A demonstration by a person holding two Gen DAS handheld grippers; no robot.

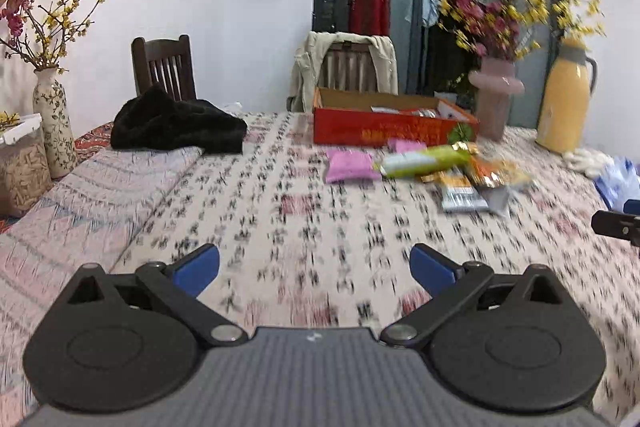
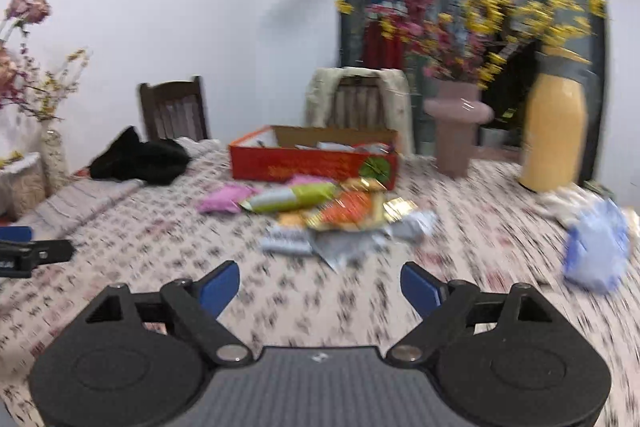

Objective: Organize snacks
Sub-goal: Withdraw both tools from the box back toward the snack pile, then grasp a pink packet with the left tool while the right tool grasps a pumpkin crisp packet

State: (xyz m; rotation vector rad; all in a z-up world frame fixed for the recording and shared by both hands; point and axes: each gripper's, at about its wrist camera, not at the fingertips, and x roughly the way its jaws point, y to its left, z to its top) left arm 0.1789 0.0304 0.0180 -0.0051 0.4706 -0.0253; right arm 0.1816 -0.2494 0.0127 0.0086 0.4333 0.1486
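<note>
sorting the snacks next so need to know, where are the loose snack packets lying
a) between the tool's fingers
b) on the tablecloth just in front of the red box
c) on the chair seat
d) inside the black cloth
b: the pink packet, the green packet and the orange ones lie on the tablecloth just in front of the red box, and neither tool holds anything.

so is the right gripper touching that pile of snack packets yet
Apart. In the right wrist view the right gripper has open, empty jaws, and a strip of bare tablecloth shows between its fingertips and the snack packets.
</note>
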